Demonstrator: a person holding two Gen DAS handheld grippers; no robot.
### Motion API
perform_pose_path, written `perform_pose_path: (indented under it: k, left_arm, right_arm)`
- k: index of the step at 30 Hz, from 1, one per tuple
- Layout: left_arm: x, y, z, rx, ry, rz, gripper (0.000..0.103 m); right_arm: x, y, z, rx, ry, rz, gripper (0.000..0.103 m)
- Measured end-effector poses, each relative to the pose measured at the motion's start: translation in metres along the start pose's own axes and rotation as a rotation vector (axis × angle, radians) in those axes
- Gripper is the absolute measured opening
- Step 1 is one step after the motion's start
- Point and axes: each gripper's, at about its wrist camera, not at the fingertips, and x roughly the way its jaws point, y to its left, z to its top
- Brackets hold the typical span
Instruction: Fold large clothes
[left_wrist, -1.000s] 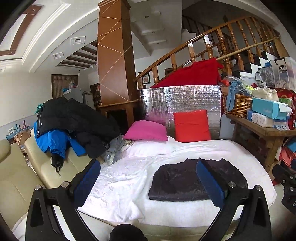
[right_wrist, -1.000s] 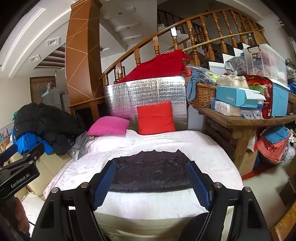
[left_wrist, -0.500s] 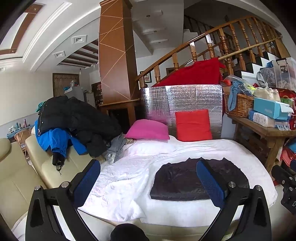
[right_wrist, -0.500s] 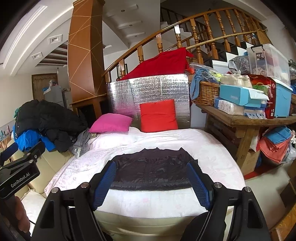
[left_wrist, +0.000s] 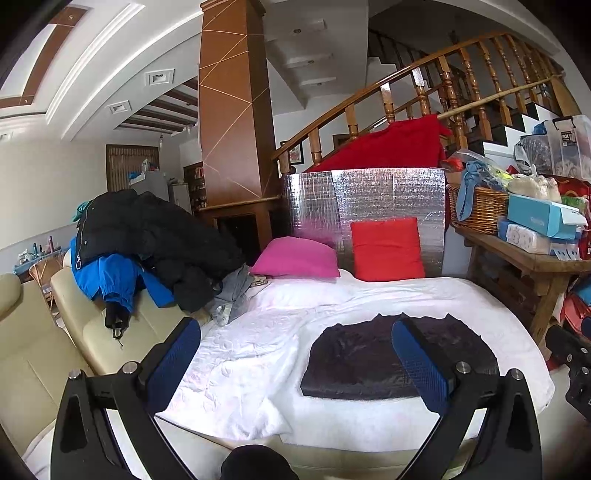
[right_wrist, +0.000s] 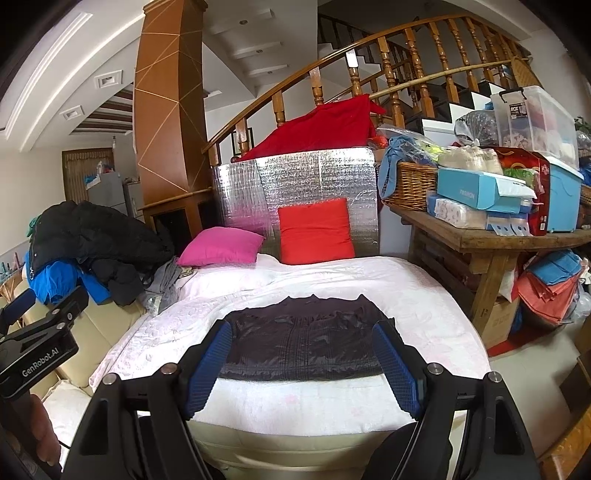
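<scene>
A dark folded garment lies flat on the white bed cover; in the right wrist view it sits centred on the bed. My left gripper is open and empty, held back from the bed's near edge, to the garment's left. My right gripper is open and empty, in front of the garment and apart from it. The left gripper's body shows at the left edge of the right wrist view.
A pile of black and blue jackets lies on the cream sofa at left. Pink and red cushions lean at the bed's far end. A cluttered wooden table stands to the right.
Both grippers have drifted slightly closer and lower toward the bed. The garment has not moved; both stay open.
</scene>
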Motion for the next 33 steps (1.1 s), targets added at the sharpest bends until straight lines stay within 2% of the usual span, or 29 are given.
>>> perform_pose_path:
  k: [19,33]
  left_arm:
    - [0.002,0.001,0.001,0.004,0.002,0.008,0.103]
    - [0.023,0.004,0.001,0.0,0.032,0.004,0.103]
  right_arm:
    - [0.003,-0.001,0.003,-0.004,0.004,0.002,0.081]
    - [0.031,0.005,0.01,-0.026,0.035,-0.007,0.081]
